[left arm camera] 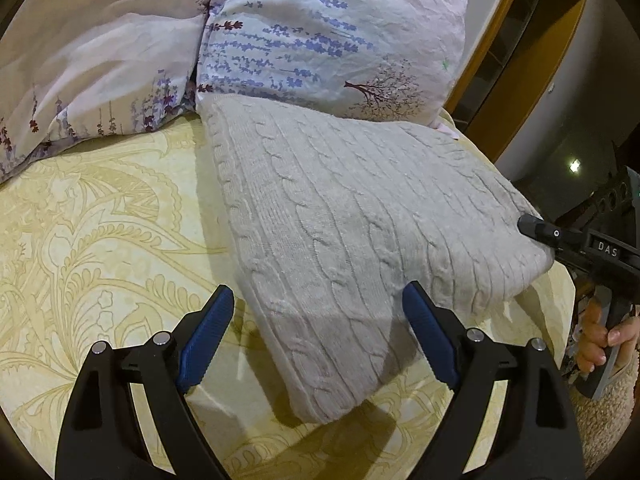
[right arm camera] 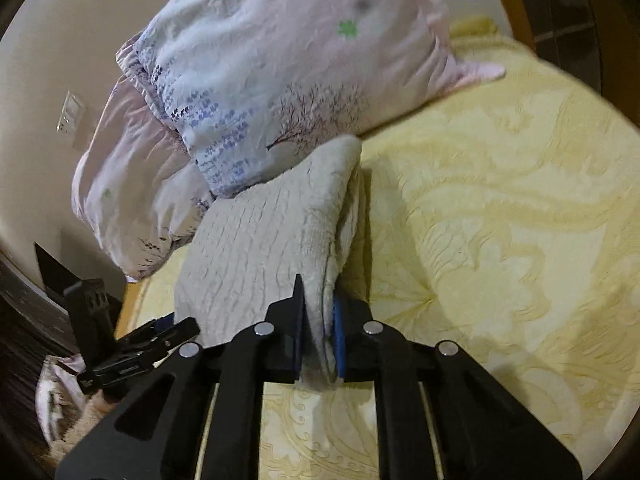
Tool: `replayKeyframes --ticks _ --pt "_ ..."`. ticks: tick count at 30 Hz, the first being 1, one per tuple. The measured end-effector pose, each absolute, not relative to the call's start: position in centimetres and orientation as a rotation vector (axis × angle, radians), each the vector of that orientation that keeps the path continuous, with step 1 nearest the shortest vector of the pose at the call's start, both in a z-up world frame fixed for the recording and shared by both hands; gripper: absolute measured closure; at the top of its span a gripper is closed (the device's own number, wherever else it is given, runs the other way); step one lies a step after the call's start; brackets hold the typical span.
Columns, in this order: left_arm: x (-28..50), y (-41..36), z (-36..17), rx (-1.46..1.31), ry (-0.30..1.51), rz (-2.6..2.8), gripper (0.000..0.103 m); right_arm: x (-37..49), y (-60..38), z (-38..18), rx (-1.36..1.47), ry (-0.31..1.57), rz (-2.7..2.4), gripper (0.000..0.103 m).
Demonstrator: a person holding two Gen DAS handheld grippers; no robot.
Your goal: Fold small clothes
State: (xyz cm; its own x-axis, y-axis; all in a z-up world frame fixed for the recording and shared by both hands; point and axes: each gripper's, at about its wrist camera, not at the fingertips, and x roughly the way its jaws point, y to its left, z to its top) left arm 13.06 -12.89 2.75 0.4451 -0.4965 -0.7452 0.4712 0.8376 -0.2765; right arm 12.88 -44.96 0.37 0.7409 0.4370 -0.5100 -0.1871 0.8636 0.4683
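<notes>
A pale grey cable-knit sweater (left arm camera: 340,216) lies folded on the yellow patterned bedspread (left arm camera: 100,240). My left gripper (left arm camera: 316,312) hovers open over the sweater's near corner, its blue pads wide apart, not touching the knit. My right gripper (right arm camera: 318,332) is shut on the sweater (right arm camera: 260,240), pinching a thick fold of its edge between the blue pads. In the left wrist view the right gripper (left arm camera: 538,230) shows at the sweater's right edge, a hand (left arm camera: 600,336) on its handle. The left gripper (right arm camera: 160,332) appears at the lower left of the right wrist view.
Two floral pillows (left arm camera: 320,40) lean at the head of the bed, the sweater's far edge against one of them (right arm camera: 280,80). A wooden bed frame (left arm camera: 492,52) runs behind. The bedspread (right arm camera: 500,200) stretches to the right of the sweater.
</notes>
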Motion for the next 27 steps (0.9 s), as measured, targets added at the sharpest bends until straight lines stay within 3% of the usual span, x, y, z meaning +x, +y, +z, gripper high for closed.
replayKeyframes --ticks 6,9,11,15,27 --pt "12.8 -13.2 2.5 -0.016 0.947 -0.617 0.015 14.3 -45.6 -2.7 0.432 0.743 0.283 0.093" --pt "13.1 -12.7 2.8 -0.066 0.957 -0.637 0.015 14.3 -45.6 -2.4 0.423 0.762 0.288 0.087" --pt "13.4 -11.9 3.2 -0.123 0.953 -0.649 0.015 14.4 -46.2 -1.7 0.452 0.770 0.290 0.065" --pt "15.2 -10.5 3.8 -0.256 0.960 -0.650 0.015 15.4 -48.1 -0.2 0.584 0.747 0.330 0.045" --pt "25.2 -9.6 1.8 -0.510 1.079 -0.537 0.016 27.2 -47.3 0.7 0.693 0.850 0.343 0.044"
